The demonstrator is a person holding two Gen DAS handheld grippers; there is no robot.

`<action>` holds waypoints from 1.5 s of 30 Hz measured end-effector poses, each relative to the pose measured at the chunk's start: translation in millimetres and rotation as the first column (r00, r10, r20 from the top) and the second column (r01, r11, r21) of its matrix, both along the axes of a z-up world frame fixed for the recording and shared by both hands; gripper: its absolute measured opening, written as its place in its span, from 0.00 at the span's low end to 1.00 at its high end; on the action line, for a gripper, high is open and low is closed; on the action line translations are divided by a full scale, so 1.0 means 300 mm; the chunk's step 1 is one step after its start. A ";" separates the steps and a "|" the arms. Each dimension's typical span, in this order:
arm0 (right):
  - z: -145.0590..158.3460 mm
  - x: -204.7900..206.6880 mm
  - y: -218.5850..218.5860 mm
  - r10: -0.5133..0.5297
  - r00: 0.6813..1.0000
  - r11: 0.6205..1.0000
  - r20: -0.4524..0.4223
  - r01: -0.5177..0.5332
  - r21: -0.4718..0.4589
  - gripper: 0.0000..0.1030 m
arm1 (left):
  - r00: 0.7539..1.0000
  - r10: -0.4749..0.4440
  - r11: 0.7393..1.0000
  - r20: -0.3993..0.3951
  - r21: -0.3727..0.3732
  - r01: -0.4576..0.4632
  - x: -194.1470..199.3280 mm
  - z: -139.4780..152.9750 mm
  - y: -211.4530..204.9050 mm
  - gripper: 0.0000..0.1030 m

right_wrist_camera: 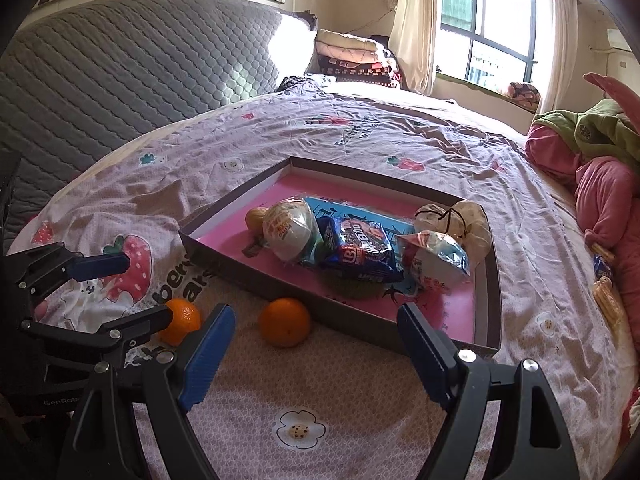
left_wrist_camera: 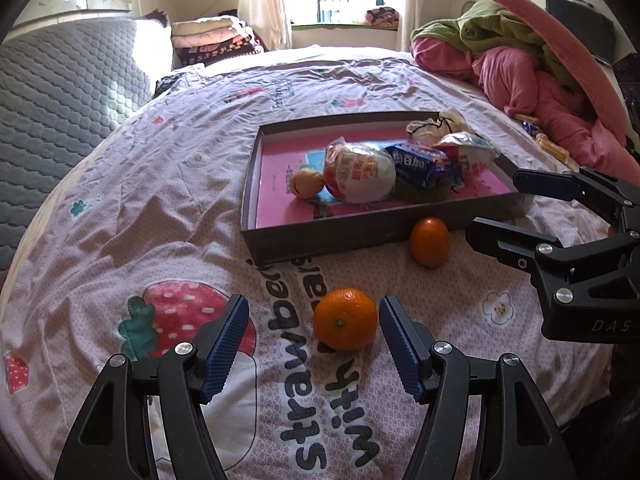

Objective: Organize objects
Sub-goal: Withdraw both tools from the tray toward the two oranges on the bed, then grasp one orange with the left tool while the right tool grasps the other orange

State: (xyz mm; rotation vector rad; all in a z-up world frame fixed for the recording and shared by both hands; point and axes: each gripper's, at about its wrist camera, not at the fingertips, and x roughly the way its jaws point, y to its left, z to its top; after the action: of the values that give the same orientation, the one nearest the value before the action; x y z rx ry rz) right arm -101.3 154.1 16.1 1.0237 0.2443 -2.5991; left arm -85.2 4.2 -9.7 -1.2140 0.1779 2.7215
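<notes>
Two oranges lie on the bed sheet in front of a shallow brown box (left_wrist_camera: pixel 320 242) with a pink floor. The near orange (left_wrist_camera: pixel 345 319) sits just ahead of my open left gripper (left_wrist_camera: pixel 313 308), close to its right finger. The far orange (left_wrist_camera: pixel 430 241) rests against the box's front wall. My right gripper (right_wrist_camera: pixel 316 316) is open and empty, with the far orange (right_wrist_camera: pixel 284 321) just beyond its fingers and the near orange (right_wrist_camera: pixel 182 321) to its left. The box (right_wrist_camera: pixel 486 280) holds snack packets (right_wrist_camera: pixel 360 254), a walnut (left_wrist_camera: pixel 306 184) and a cloth pouch (right_wrist_camera: pixel 460 220).
The bed is covered by a pink strawberry-print sheet (left_wrist_camera: pixel 160 208). A pile of pink and green bedding (left_wrist_camera: pixel 520 60) lies at the right. A grey quilted headboard (right_wrist_camera: pixel 120 72) stands at the left. Small wrapped snacks (right_wrist_camera: pixel 604 292) lie beside the bedding.
</notes>
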 end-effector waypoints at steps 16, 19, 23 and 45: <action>-0.080 -0.013 -0.016 0.009 0.996 1.000 0.087 -0.008 -0.007 0.80 | 0.996 -0.024 0.999 0.089 0.030 0.022 -0.016 -0.059 0.005 0.67; -0.097 -0.025 -0.026 0.007 0.995 1.000 0.101 -0.007 -0.001 0.80 | 0.994 -0.023 0.999 0.103 0.037 0.019 -0.023 -0.070 0.011 0.67; -0.116 -0.037 -0.028 -0.003 0.993 1.000 0.122 0.003 0.001 0.80 | 0.994 -0.018 0.999 0.110 0.035 0.014 -0.032 -0.082 0.013 0.67; -0.176 -0.124 -0.027 -0.057 0.974 0.994 0.219 0.076 -0.080 0.80 | 0.996 0.003 1.000 0.090 0.004 -0.003 -0.074 -0.118 0.029 0.67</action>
State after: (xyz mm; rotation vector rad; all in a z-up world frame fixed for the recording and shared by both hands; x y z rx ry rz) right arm -138.6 146.1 -36.8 1.2905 0.0427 -2.5047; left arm -107.3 13.0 -45.0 -1.3335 0.1599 2.6617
